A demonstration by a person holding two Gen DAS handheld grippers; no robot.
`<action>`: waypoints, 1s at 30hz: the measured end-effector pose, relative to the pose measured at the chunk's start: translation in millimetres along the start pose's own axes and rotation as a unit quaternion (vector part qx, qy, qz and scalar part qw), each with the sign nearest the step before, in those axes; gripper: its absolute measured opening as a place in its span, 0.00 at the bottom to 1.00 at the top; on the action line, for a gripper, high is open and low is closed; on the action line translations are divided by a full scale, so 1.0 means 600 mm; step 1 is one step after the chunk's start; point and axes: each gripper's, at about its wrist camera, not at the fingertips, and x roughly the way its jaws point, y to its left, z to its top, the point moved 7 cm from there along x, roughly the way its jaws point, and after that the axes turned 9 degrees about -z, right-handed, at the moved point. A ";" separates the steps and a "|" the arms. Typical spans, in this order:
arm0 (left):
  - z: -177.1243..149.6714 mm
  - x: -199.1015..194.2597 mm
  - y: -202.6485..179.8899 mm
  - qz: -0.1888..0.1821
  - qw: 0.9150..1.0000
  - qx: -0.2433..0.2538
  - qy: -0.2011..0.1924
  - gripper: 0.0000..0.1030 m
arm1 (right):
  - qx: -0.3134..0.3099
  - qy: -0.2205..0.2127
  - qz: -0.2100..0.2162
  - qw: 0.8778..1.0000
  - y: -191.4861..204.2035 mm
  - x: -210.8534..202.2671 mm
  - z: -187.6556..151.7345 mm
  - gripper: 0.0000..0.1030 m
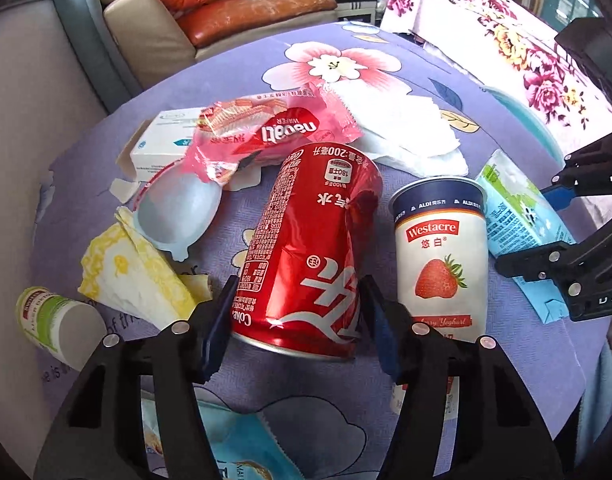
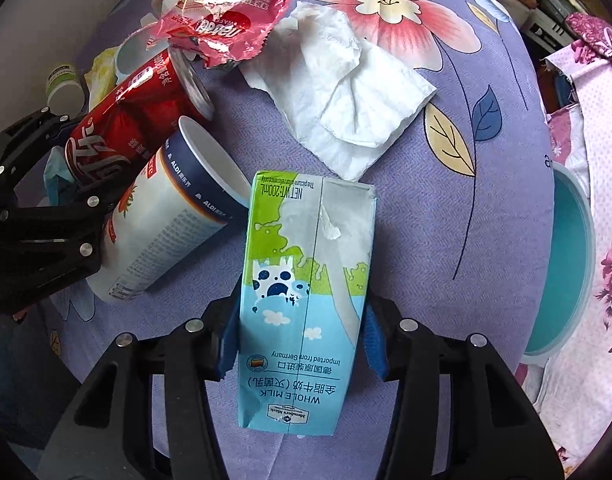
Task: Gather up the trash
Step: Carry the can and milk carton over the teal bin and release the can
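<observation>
Grabbing trash two-handed: left tongs (image 1: 294, 312) straddle the red cola can (image 1: 306, 248) lying mid-bench, pads at its sides but not clearly pressing; right tongs (image 2: 302, 332) bracket the milk carton (image 2: 306, 300) at the near right, contact likewise unclear. Yoghurt cup (image 1: 441, 256) sits between, pink wrapper (image 1: 274, 132) and tissue (image 2: 345, 92) farther off. Next: squeeze both, lift, carry to the teal bin (image 2: 565, 264) at right.

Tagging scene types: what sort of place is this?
Likely a home living room: a cushioned sofa stands behind the table, which wears a purple floral cloth, and a floral bedsheet-like fabric is draped at the right.
</observation>
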 end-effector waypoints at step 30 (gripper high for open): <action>0.130 -0.077 -0.214 -0.021 0.998 -0.036 -0.038 0.59 | 0.113 -0.119 0.008 0.986 -0.252 -0.132 -0.070 0.46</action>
